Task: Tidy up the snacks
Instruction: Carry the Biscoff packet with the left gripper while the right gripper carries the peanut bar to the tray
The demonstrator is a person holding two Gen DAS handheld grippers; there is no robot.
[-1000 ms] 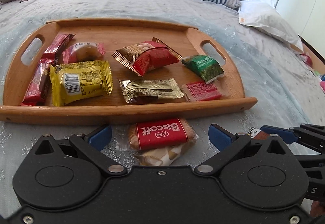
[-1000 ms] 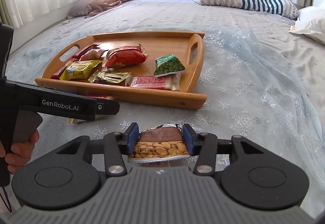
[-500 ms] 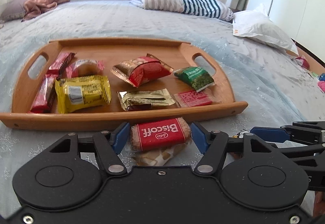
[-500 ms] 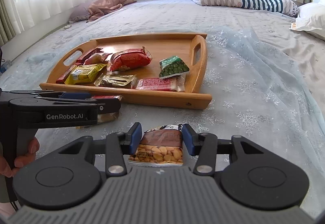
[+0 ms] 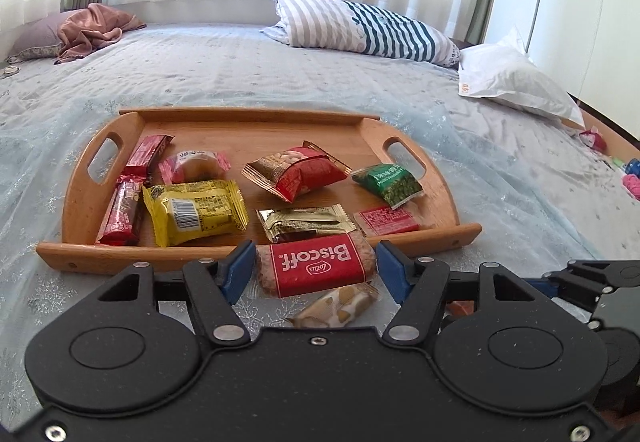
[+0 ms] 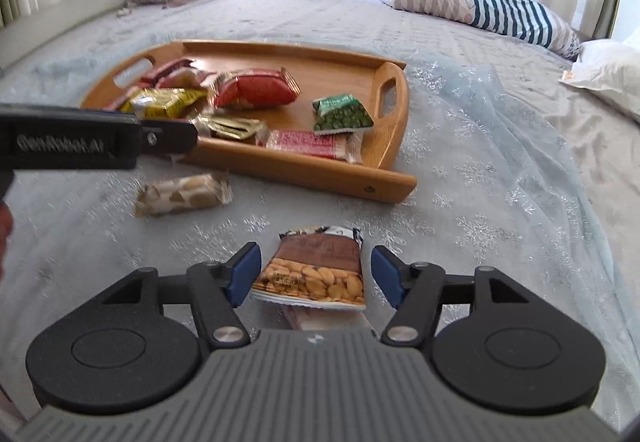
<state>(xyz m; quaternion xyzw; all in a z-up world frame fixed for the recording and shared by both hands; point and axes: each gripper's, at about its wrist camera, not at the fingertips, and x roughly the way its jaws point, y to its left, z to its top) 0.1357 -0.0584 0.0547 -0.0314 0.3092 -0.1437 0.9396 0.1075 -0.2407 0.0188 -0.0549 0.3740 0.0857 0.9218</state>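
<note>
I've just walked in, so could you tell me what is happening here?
A person is sorting snacks on a bed with two grippers. The left gripper has just closed its jaws on a Biscoff packet, held near the tray's front rim. The right gripper has just opened its jaws; a peanut packet sits loose between them.

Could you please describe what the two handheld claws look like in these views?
The left claw has a matte black speckled body with round pivot housings, silver screws and blue fingertips. From the right view its black side reads "GenRobot.AI" in white. The right claw has black linkages too, blue fingertips and a ribbed grey housing. No cables or sleeves are visible.
</note>
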